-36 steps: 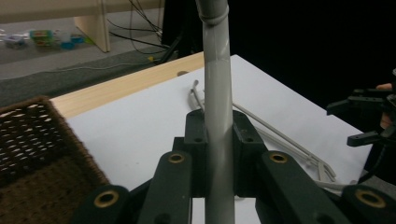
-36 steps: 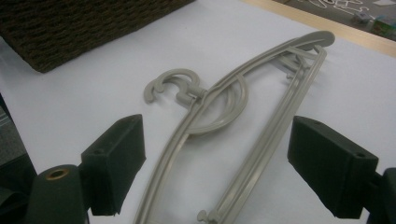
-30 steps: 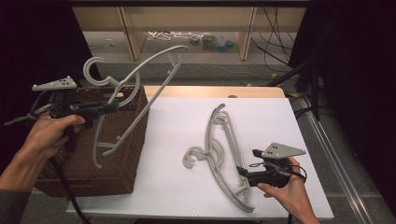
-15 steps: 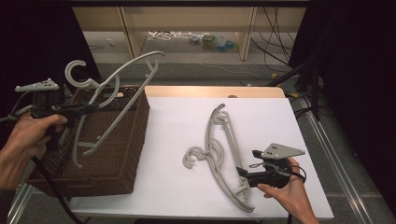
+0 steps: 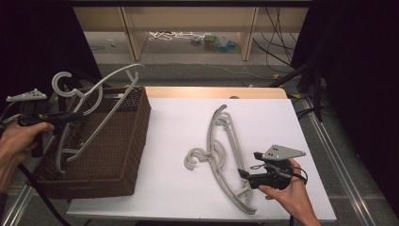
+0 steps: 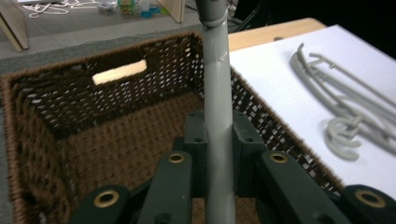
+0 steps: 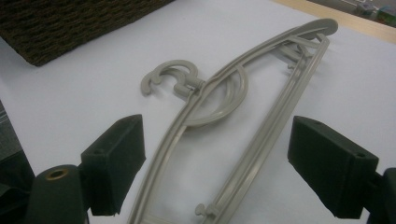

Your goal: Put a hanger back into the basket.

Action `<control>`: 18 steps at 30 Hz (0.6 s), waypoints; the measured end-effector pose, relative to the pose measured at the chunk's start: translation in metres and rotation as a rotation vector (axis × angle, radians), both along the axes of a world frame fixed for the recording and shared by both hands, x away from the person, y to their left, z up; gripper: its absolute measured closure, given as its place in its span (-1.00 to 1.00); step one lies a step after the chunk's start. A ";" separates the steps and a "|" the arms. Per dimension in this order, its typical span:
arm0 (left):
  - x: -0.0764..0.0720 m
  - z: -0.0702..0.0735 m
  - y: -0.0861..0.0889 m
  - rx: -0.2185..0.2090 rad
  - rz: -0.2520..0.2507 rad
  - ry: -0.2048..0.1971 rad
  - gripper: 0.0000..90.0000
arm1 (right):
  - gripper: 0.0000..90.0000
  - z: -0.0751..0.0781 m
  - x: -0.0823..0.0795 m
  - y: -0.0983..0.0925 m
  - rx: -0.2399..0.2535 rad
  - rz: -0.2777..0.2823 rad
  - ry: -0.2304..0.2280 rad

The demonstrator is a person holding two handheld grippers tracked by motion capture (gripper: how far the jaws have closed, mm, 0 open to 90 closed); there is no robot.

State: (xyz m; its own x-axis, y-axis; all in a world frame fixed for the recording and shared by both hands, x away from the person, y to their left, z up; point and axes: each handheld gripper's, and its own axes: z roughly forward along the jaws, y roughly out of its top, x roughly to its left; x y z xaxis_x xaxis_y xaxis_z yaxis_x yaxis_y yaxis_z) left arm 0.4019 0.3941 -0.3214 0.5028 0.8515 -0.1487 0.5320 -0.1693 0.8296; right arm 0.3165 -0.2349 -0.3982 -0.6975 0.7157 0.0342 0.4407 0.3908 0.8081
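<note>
**Hanger held over basket; second hanger between open jaws**

Item 1. Left gripper (image 5: pixel 70 115), in the person's left hand (image 5: pixel 19 143). Jaws clenched on a bar of the grey hanger (image 5: pixel 91 110), which hangs tilted above the wicker basket (image 5: pixel 117 160), hook uppermost and on the hand's side. The left gripper view adds what the high view cannot give: the bar (image 6: pixel 218 116) runs straight up between the two pads (image 6: pixel 196 140), touching both, with the basket's woven floor (image 6: pixel 116 144) directly beyond the fingertips and a pale slot in its far wall.

Item 2. Right gripper (image 5: pixel 244 175), in the right hand (image 5: pixel 287 193), low over the white sheet (image 5: pixel 179 141). Jaws released and spread wide. The high view places the tips just beside the near end of the table hanger (image 5: pixel 221 150). The right gripper view shows more: that hanger (image 7: pixel 233 112) lies flat between the spread fingers (image 7: pixel 116 154), touching neither, its two long bars running away from the tips, its hook (image 7: pixel 168 77) ahead and toward the left finger, a corner of the basket beyond.

Item 3. Shelf unit (image 5: pixel 136 33) beyond the table, with small clutter on the floor beneath.
</note>
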 end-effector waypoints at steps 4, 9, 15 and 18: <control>-0.003 -0.011 0.005 0.006 0.006 0.016 0.76 | -0.56 0.000 0.000 -0.001 0.000 0.004 0.004; -0.005 -0.023 0.011 0.029 0.006 0.043 0.76 | -0.56 0.001 0.000 -0.001 0.005 -0.001 0.001; -0.006 -0.031 0.016 0.087 0.008 0.065 0.76 | -0.54 0.001 0.000 -0.001 0.004 0.011 0.003; -0.006 -0.036 0.019 0.092 0.004 0.071 0.76 | -0.55 0.000 0.000 0.000 0.003 0.010 0.006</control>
